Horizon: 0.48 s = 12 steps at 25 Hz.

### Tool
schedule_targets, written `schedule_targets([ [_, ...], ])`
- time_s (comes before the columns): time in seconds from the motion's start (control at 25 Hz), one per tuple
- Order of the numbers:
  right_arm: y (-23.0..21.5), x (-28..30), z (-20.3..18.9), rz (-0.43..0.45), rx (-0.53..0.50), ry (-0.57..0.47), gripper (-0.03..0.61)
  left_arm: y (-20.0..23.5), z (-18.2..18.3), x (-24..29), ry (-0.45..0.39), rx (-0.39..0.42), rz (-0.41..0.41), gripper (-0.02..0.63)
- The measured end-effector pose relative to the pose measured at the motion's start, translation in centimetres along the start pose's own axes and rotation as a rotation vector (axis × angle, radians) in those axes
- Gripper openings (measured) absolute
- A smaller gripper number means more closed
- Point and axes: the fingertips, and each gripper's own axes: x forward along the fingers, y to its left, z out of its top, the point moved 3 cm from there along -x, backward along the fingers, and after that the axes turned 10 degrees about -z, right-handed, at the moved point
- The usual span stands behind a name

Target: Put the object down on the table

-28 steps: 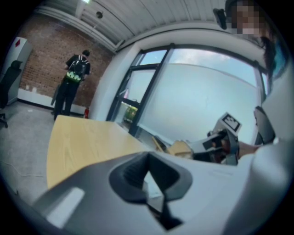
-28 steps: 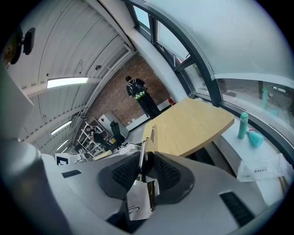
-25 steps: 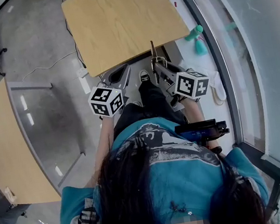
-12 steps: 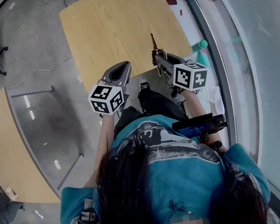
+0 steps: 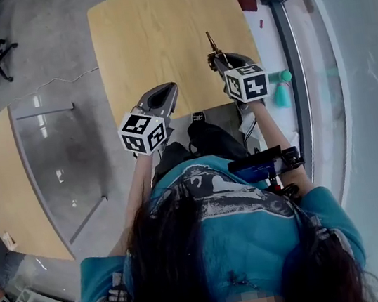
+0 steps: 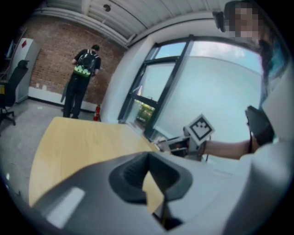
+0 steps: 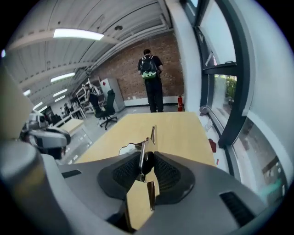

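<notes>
The thin metal object [image 7: 153, 134] pinched in the right gripper [image 7: 146, 160] is too slim to name, and its rear end is buried between the pads. In the head view, the gripper's body hides all but the object's tip. Ahead of the tool, the table's [image 7: 183, 128] near edge disappears under that body. Far beyond, a person [image 7: 151, 80] is too small for detail.

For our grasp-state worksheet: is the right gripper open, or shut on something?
Shut on a thin metal tool: the right gripper clamps both its sides, its tip jutting forward over the table.
</notes>
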Motion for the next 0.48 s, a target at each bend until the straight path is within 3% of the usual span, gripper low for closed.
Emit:
schedule_targets([
  [0.24,-1.0,7.0,0.1,-0.077,-0.324,0.085,0.099,2.6,0.2,-0.2,0.019,-0.035,0.066,0.002],
  [0.4,-1.0,10.5,-0.4,-0.154,-0.596,0.124,0.098,3.6,0.3,-0.2,0.019,-0.045,0.085,0.002],
  [0.48,-0.8,11.8,-0.8,-0.173,-0.671,0.138,0.1,3.8,0.2,-0.3,0.02,-0.051,0.094,0.002],
])
